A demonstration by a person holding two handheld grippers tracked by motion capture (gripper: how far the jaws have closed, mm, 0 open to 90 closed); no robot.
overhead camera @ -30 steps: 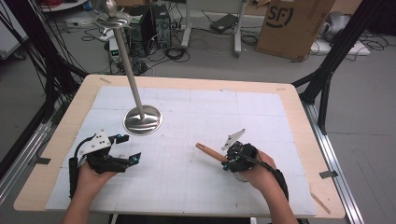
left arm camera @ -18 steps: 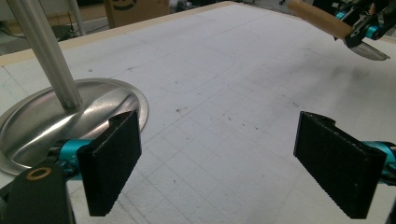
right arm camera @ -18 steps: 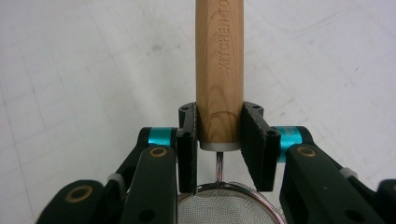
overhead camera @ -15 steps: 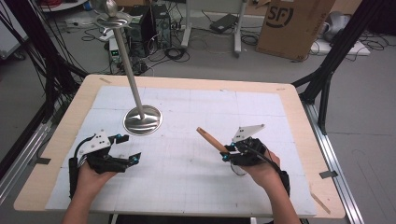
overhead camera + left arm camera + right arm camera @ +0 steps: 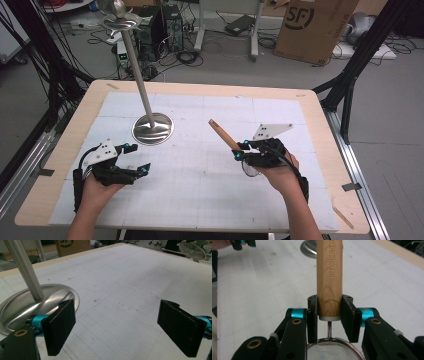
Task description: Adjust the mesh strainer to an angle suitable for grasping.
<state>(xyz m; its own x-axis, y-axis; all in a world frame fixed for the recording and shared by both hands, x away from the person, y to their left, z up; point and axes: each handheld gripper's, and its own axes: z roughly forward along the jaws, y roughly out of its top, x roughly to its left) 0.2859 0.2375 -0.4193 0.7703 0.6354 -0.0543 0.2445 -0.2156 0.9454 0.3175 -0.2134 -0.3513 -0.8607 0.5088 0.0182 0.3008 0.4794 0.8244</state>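
Strainer (image 5: 334, 350) with lettered wooden handle (image 5: 329, 277), clamped in right tool (image 5: 329, 315); left tool (image 5: 122, 330) apart

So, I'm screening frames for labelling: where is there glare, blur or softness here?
High view: evenly lit, slightly soft throughout. Left gripper view: bright glare on the shiny round steel stand base, black tool pads sharp. Right gripper view: round wooden handle with its lettering crisp, white gridded table mat behind blurred.
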